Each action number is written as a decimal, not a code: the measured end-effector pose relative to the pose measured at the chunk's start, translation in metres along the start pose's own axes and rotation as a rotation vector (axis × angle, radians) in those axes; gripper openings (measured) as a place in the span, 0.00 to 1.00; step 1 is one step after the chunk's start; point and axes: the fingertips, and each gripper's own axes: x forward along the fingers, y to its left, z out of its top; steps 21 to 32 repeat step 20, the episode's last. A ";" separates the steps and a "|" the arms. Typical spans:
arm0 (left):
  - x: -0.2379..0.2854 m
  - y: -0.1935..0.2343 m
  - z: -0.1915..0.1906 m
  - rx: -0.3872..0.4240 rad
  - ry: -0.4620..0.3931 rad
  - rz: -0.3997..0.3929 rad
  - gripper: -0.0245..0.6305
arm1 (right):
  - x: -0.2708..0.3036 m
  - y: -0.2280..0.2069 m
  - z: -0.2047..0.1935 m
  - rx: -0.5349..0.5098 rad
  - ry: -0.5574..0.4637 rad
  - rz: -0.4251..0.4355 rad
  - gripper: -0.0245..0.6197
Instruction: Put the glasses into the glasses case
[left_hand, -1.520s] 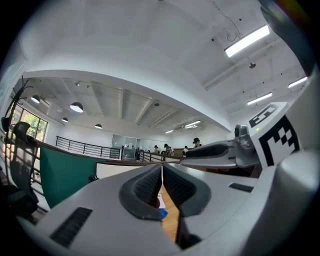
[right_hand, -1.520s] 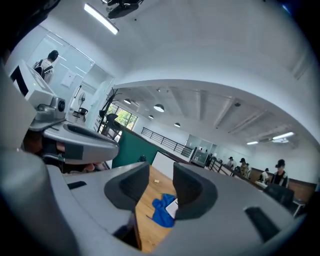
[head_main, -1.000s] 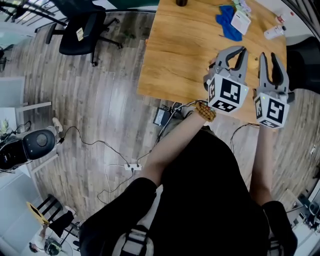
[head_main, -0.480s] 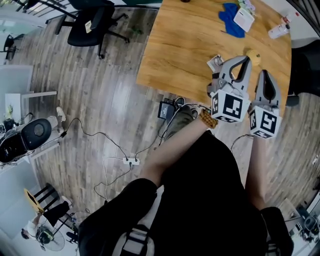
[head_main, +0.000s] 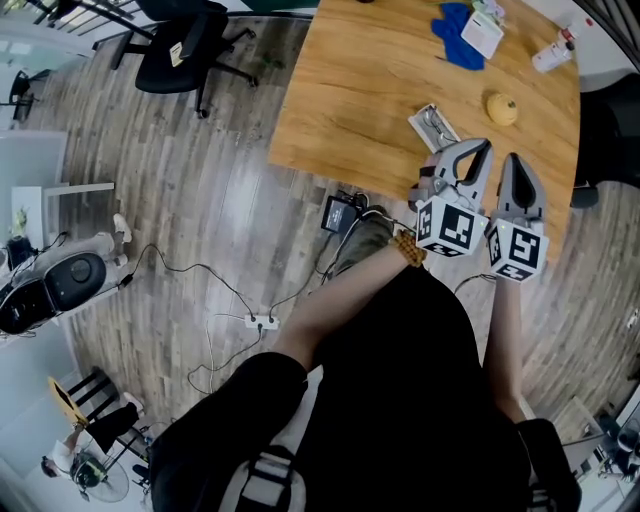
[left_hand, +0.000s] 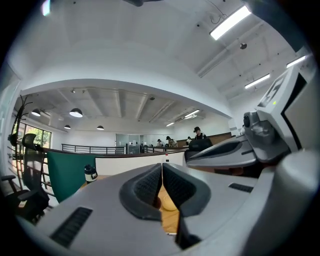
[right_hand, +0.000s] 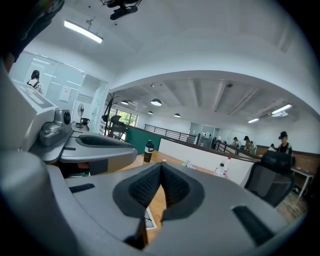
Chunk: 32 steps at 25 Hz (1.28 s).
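On the wooden table (head_main: 370, 90), a small pale flat rectangular thing (head_main: 433, 122) with grey metal on it lies near the front edge; I cannot tell whether it is the glasses or the case. My left gripper (head_main: 480, 148) hangs just to its right, over the table's near edge. Its jaws are shut on nothing (left_hand: 162, 170). My right gripper (head_main: 512, 160) is beside it, also shut and empty (right_hand: 161, 167). A yellow round object (head_main: 501, 108) sits just beyond both tips and shows under the left jaws (left_hand: 167, 202).
A blue cloth (head_main: 455, 45), a white card (head_main: 487, 30) and a small bottle (head_main: 553, 55) lie at the table's far side. A black office chair (head_main: 195, 45), a power strip with cables (head_main: 262, 322) and a black box (head_main: 335, 212) are on the floor to the left.
Both grippers have drawn back toward the table's near edge and sunk. The right jaws, open a second ago, have shut. The pale thing and yellow object came into sight.
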 end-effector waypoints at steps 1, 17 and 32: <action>0.000 -0.003 -0.002 -0.001 0.005 -0.004 0.07 | -0.002 0.001 -0.004 -0.001 0.009 0.004 0.05; 0.000 -0.029 -0.015 0.004 0.035 -0.062 0.07 | -0.012 -0.001 -0.036 0.030 0.065 0.017 0.05; 0.002 -0.035 -0.015 0.009 0.036 -0.083 0.07 | -0.012 -0.004 -0.044 0.034 0.081 0.017 0.05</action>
